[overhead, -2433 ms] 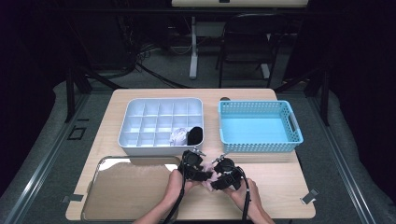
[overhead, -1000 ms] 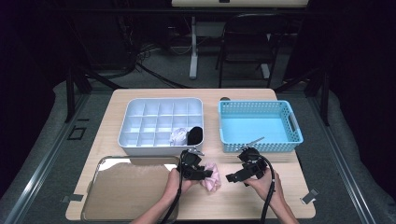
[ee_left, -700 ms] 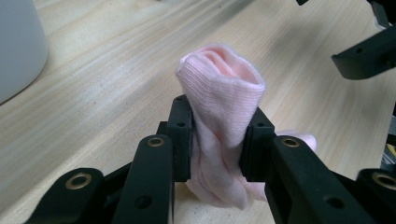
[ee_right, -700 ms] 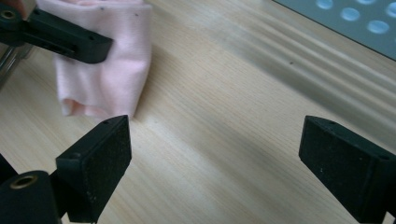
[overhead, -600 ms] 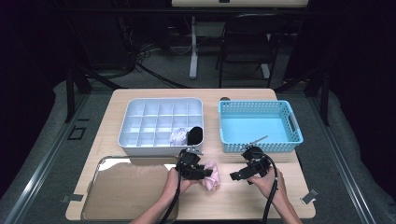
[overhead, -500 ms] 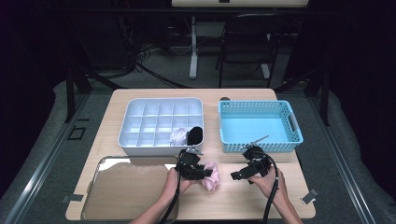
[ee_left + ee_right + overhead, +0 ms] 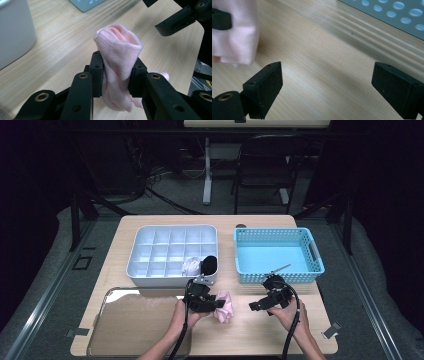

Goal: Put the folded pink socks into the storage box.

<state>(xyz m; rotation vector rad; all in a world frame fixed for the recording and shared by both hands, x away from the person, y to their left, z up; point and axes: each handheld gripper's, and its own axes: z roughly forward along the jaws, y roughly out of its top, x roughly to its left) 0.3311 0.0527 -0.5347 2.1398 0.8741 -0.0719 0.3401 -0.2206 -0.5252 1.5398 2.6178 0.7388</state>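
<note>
Jaws of the left gripper (image 7: 116,82) are pressing on a pink sock (image 7: 118,62), its pads (image 7: 98,75) clamping the bunched cloth from both sides; the folded, rounded end of the sock is standing up above them, and the loose end is hanging down toward the table (image 7: 62,47). Jaws of the right gripper (image 7: 327,85) are standing wide apart over bare wood, nothing lying between them; in its own view the sock (image 7: 237,37) is showing at the upper left, apart from its pads (image 7: 265,87).

Seen from above, both hands are working at the near edge of the table (image 7: 250,335). The left gripper (image 7: 212,302) is holding the sock (image 7: 223,306) just off the tabletop, near the table's middle. The right gripper (image 7: 260,304) is hovering to the right of it, well apart from the sock, pointing toward it. A clear tray (image 7: 125,330) is lying at the near left corner.

Farther back, a white divided box (image 7: 172,252) is sitting left of centre; a pale bundle (image 7: 190,266) and a black bundle (image 7: 209,265) are occupying two of its front compartments, just behind the left gripper. A blue basket (image 7: 278,255) is standing at the right, just beyond the right gripper.
</note>
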